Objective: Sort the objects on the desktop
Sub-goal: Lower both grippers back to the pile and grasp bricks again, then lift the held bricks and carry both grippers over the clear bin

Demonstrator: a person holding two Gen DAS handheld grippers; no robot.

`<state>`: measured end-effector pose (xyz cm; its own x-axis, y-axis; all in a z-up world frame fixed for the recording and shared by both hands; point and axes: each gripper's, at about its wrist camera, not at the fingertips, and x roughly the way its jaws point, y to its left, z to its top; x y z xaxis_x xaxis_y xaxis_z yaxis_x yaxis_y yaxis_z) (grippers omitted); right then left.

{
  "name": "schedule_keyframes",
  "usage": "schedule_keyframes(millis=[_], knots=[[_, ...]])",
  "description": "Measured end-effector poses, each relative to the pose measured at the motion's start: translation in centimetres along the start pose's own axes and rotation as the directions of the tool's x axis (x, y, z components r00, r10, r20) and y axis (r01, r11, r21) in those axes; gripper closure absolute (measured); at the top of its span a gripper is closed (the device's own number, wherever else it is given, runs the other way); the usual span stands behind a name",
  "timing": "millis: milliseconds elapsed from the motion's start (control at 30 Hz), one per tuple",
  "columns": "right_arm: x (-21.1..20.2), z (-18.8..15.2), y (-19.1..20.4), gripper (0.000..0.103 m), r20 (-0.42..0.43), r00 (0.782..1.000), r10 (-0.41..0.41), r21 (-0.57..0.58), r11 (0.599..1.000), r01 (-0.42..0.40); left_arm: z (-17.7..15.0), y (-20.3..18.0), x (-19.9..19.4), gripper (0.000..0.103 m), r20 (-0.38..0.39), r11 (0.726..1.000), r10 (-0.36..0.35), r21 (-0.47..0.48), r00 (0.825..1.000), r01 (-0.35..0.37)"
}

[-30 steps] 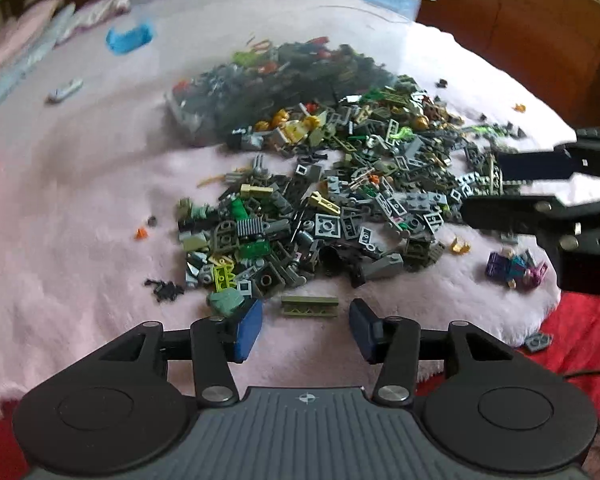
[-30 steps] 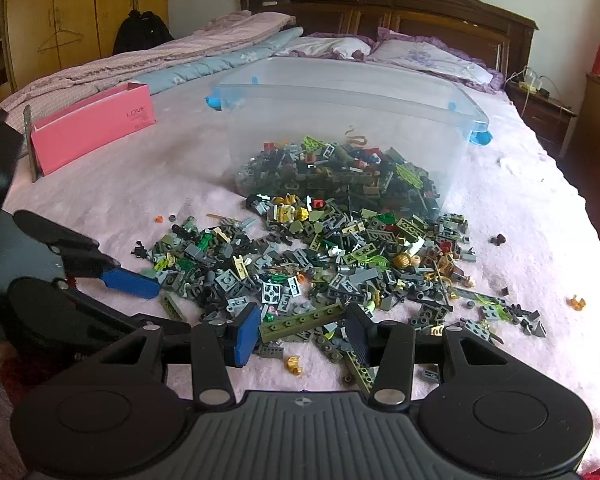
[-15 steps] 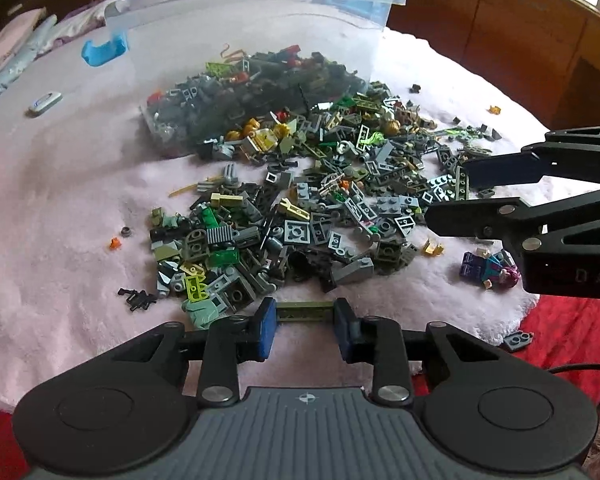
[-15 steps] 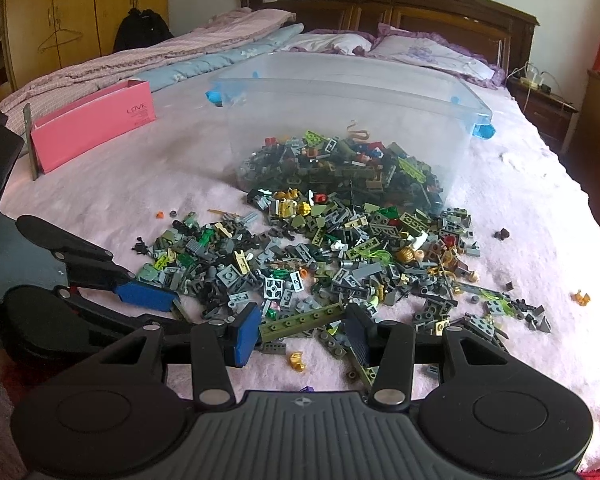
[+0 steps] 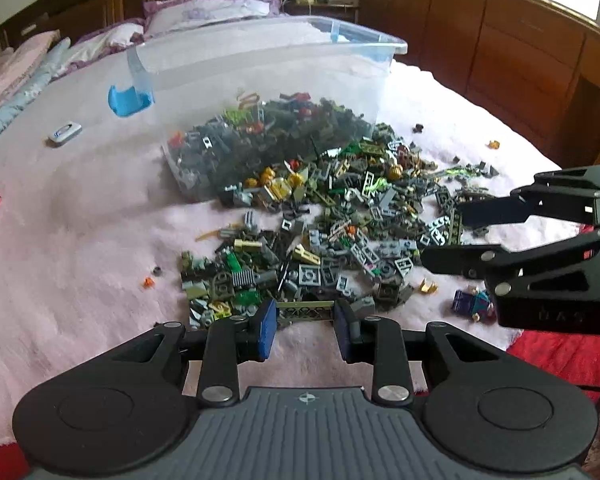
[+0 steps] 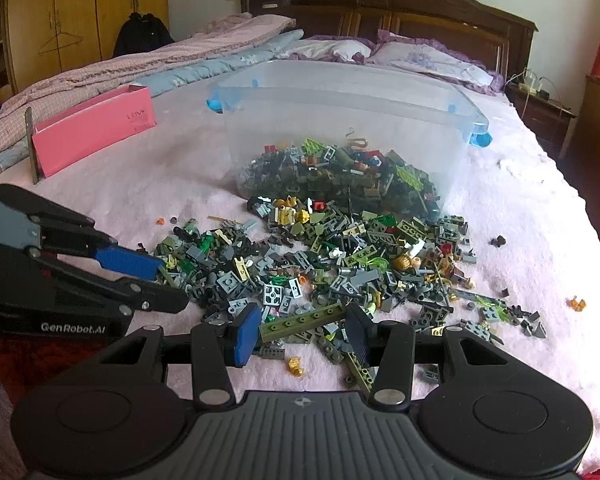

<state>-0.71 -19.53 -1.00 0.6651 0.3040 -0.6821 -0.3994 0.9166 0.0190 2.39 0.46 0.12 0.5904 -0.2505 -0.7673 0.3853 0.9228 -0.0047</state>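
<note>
My left tool (image 5: 305,322) has its pads pressed on the two ends of a flat olive lattice piece (image 5: 305,310), held crosswise at the near edge of the heap. My right tool (image 6: 302,332) stands wide, its pads either side of a long olive studded bar (image 6: 303,320) that lies on the bed without being gripped; I cannot tell whether a pad touches it. Beyond both spreads the heap of small bricks (image 5: 340,232), mostly grey and green, loose on the pink blanket (image 5: 80,240). Behind it stands a clear plastic bin (image 6: 340,96) with blue clips, and through its wall I see a thick layer of bricks on its bottom. A few strays lie well apart, such as an orange bit (image 6: 576,303) off to the right. I judge the sorting partway at most: some bricks sit in the bin, many lie outside it.
</note>
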Motion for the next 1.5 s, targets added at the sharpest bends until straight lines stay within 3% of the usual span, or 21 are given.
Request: schedule_keyframes(millis=[800,1500], knots=[[-1.5,3.5,-0.3,0.054,0.080,0.996,-0.024,-0.059,0.998,0.029,4.7,0.4,-1.6,0.071,0.121,1.000,0.029,0.001,0.992,-0.029],[-0.7,7.4,-1.2,0.054,0.139,0.990,-0.026,-0.097,0.994,0.040,8.7,1.6,-1.4,0.071,0.181,0.998,0.071,-0.011,0.981,-0.070]])
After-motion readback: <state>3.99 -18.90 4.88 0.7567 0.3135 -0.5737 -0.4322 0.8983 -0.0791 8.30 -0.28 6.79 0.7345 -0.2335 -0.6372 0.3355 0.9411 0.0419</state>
